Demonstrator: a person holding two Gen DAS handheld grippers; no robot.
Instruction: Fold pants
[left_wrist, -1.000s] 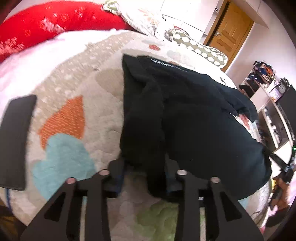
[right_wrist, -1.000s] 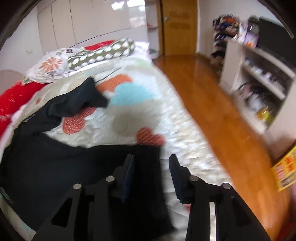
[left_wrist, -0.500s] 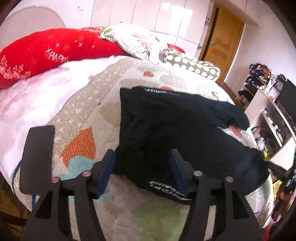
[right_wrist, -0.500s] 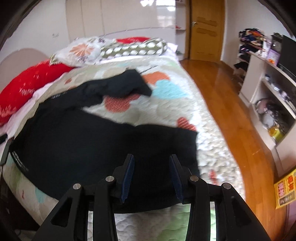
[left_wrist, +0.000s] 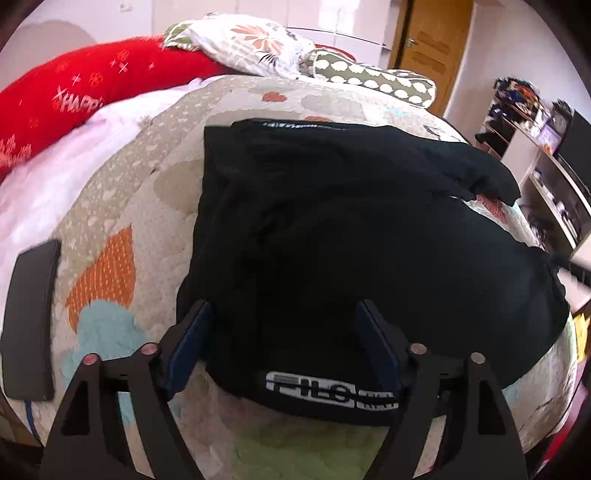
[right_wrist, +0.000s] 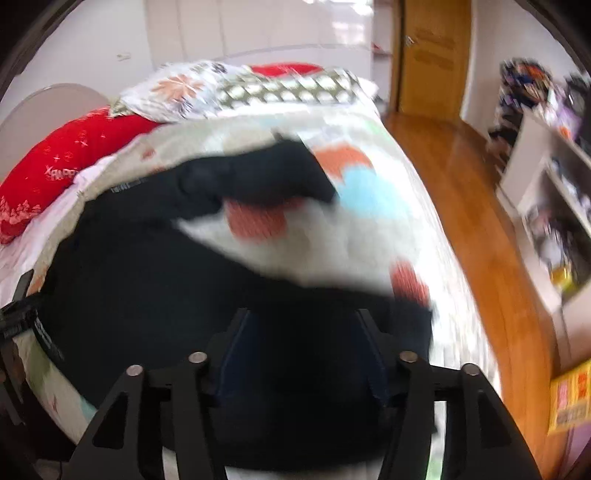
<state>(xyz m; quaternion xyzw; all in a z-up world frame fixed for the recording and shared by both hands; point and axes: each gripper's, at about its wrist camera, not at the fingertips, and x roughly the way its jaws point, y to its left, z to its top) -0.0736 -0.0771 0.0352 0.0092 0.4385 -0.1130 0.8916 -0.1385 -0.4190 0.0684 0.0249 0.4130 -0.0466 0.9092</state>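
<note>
Black pants (left_wrist: 351, 240) lie spread on a patterned quilt (left_wrist: 122, 229) on the bed, with a white logo waistband (left_wrist: 332, 393) at the near edge. My left gripper (left_wrist: 282, 336) is open, its jaws wide apart over the waistband end and holding nothing. In the right wrist view the pants (right_wrist: 155, 288) cover the near bed, with one leg (right_wrist: 258, 181) lying farther back. My right gripper (right_wrist: 301, 350) is open above the black cloth at the near edge. That view is blurred.
A red bolster (left_wrist: 92, 88) and pillows (left_wrist: 258, 44) lie at the head of the bed. A black flat object (left_wrist: 31, 321) lies at the quilt's left edge. A wooden floor (right_wrist: 476, 229), a shelf unit (right_wrist: 550, 206) and a door (right_wrist: 432, 55) are to the right.
Both grippers have opened wider and let go of the black cloth. The pants now lie flatter on the quilt, with the logo waistband laid at the near edge.
</note>
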